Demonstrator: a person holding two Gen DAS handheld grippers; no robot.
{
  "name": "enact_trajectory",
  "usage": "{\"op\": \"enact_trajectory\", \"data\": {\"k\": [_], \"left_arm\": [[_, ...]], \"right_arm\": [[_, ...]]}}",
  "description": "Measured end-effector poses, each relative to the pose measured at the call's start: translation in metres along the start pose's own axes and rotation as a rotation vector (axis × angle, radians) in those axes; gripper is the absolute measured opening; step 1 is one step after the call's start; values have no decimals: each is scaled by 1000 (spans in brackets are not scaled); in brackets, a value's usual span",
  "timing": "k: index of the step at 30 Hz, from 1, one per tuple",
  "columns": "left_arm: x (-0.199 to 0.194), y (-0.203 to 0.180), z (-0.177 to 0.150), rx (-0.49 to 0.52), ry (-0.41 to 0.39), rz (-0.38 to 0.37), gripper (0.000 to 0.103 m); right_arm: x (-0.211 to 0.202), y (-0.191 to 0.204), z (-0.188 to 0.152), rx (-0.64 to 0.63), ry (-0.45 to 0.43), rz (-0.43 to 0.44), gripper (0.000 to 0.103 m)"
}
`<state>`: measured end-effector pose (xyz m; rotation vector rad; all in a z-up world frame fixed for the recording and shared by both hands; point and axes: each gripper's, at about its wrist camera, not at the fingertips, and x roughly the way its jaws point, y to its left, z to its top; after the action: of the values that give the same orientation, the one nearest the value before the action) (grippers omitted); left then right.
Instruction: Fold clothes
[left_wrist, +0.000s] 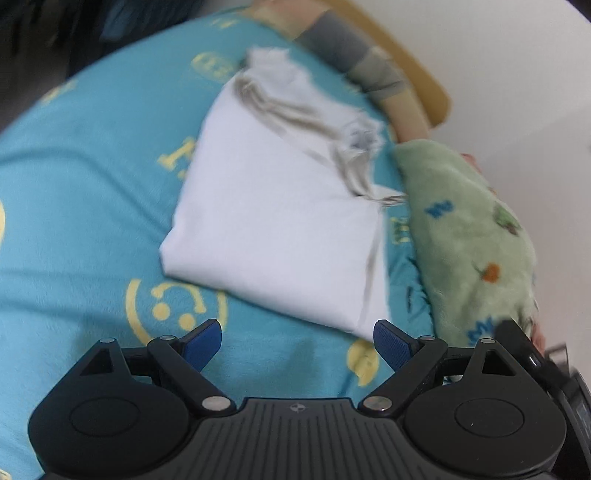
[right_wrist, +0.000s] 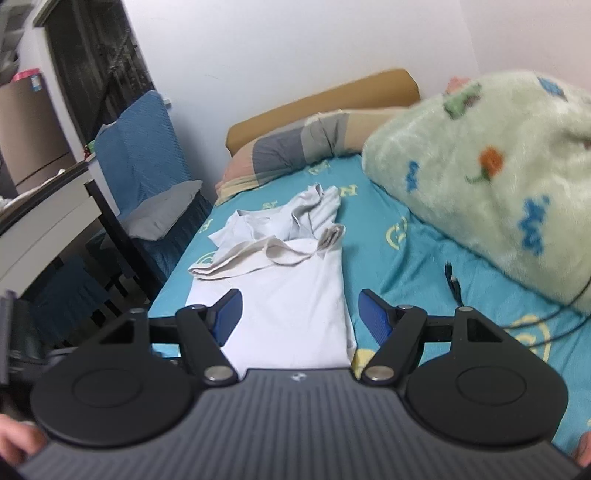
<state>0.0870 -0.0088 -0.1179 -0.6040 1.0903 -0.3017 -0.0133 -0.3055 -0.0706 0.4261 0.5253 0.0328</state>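
From the left wrist, the white garment lies partly folded on the turquoise bedsheet, just left of the green blanket; the left claw hangs released before its near corner. From the right wrist, the right claw gapes empty above the garment's near end.

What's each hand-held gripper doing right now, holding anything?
Left hand-held gripper: open, empty, above the white shirt.
Right hand-held gripper: open, empty.
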Motion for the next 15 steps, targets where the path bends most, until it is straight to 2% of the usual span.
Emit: {"op": "enact_trajectory", "data": {"k": [4, 10, 13, 15], "left_arm": [[16, 25, 6, -151, 23, -16, 80], [20, 45, 15, -277, -54, -21, 67], [19, 55, 20, -338, -106, -10, 55], [19, 64, 22, -385, -132, -5, 42]], "right_arm": [[9, -24, -5, 192, 50, 67, 73], [38, -46, -33, 501, 200, 188, 73], [62, -45, -54, 616, 290, 216, 73], [80, -41, -66, 660, 333, 224, 72]]}}
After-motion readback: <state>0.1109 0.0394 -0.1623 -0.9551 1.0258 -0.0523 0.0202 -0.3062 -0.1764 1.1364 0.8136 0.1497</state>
